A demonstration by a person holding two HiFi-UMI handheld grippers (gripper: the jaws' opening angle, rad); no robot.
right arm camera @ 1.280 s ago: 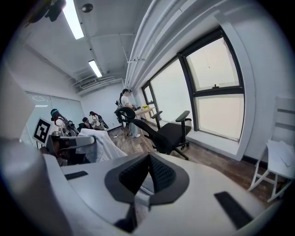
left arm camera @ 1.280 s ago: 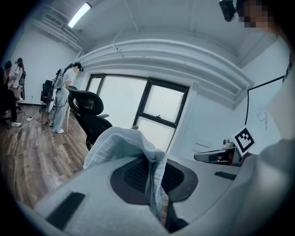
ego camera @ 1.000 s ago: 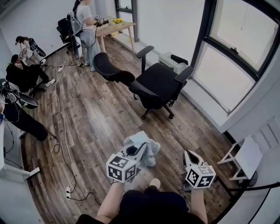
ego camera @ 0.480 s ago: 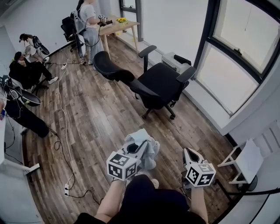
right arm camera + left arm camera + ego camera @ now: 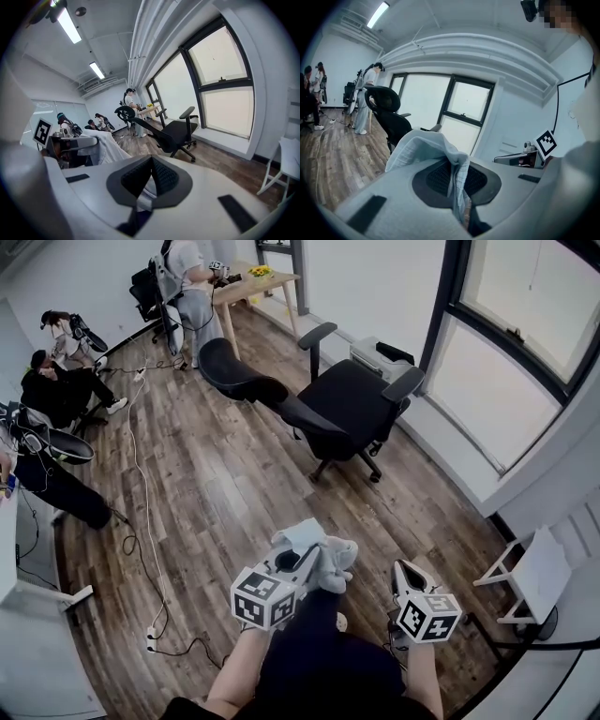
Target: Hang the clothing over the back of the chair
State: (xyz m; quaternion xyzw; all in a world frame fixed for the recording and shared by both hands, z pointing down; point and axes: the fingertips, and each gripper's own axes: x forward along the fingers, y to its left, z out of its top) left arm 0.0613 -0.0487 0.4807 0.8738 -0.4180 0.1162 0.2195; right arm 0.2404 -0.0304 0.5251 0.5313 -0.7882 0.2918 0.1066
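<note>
**Clothing carried, chair not yet reached**

The left gripper (image 5: pixel 302 559) remains clamped on the pale bundled clothing (image 5: pixel 323 563), a fold pinched between its pads. The right gripper (image 5: pixel 406 571) rides beside it, jaws pressed together on nothing. Little has shifted in the past second beyond the person's leg coming forward. The black chair (image 5: pixel 352 404), its backrest (image 5: pixel 234 381) reclined, stands well apart across the wooden floor (image 5: pixel 206 484), so the hanging appears not yet begun.
</note>
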